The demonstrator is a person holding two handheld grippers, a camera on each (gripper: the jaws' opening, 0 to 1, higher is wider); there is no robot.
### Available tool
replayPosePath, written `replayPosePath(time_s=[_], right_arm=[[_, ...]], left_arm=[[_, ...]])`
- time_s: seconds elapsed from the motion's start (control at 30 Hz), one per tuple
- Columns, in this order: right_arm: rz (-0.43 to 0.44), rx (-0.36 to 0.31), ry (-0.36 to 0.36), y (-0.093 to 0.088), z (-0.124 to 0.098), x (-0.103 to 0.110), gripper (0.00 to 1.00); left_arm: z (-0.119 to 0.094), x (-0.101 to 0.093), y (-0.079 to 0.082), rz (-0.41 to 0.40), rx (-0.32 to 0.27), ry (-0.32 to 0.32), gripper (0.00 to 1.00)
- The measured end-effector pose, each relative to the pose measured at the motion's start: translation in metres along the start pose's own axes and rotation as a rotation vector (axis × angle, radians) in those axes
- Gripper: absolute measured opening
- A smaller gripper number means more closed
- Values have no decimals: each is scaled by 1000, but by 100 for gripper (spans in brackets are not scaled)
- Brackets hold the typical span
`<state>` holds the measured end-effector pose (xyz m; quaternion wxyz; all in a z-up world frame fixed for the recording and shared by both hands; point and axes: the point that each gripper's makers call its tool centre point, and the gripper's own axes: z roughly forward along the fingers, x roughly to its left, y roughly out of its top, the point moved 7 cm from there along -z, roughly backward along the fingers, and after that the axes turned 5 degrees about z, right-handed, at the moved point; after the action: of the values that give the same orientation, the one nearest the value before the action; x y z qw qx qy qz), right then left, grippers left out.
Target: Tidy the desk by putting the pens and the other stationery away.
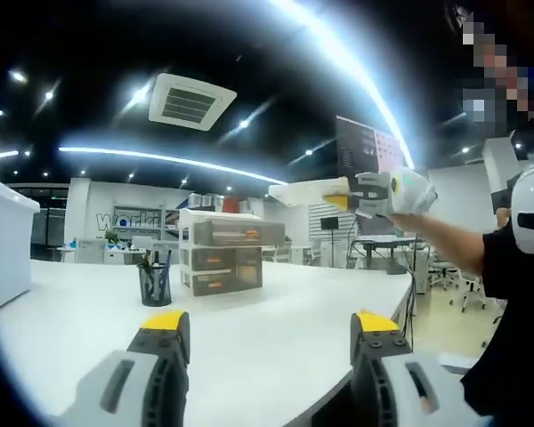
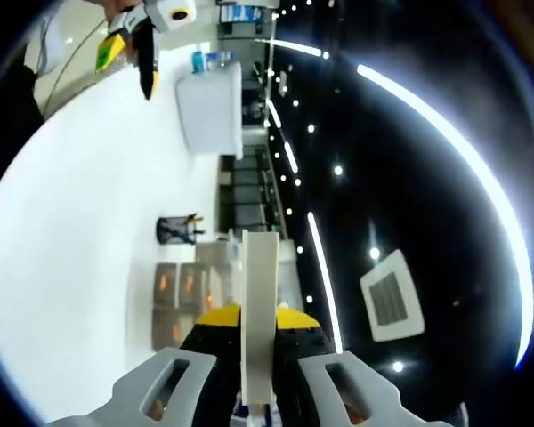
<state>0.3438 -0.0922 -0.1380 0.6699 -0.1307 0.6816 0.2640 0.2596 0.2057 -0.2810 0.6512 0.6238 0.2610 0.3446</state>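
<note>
My left gripper (image 1: 269, 322) is open, low over the white desk (image 1: 249, 347), with nothing between its yellow-tipped fingers. Beyond it stand a black mesh pen holder (image 1: 156, 281) with pens in it and a small drawer unit (image 1: 222, 256). From the right, my right gripper (image 1: 347, 191) is raised above the desk, shut on a long white flat bar (image 1: 304, 192). In the right gripper view, which is rolled sideways, the bar (image 2: 259, 285) sticks out between the shut jaws of the right gripper (image 2: 258, 320), toward the pen holder (image 2: 176, 229) and drawer unit (image 2: 185, 289). The left gripper (image 2: 126, 64) shows at the top left.
A large white box (image 1: 4, 240) stands at the desk's left end, also seen as a white box (image 2: 210, 108) in the right gripper view. The person's arm (image 1: 449, 238) reaches in at the right past the desk's edge. Office desks and chairs lie behind.
</note>
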Motion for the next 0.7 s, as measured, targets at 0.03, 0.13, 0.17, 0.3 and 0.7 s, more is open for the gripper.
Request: replayPosePath(time_s=[0.03, 0.13, 0.17, 0.3, 0.7], right_arm=[[16, 3, 13, 0, 4, -2, 9], [53, 12, 39, 0, 16, -10, 9], [61, 16, 47, 0, 20, -11, 9], [54, 48, 80, -1, 36, -16, 9], [102, 162, 210, -27, 92, -34, 9]], left_arm=[[-2, 0, -1, 1, 5, 1, 73], [-10, 1, -4, 3, 11, 13, 73], [-12, 2, -5, -4, 12, 13, 73], [-21, 4, -11, -24, 21, 21, 73], [-37, 12, -12, -51, 24, 32, 73]])
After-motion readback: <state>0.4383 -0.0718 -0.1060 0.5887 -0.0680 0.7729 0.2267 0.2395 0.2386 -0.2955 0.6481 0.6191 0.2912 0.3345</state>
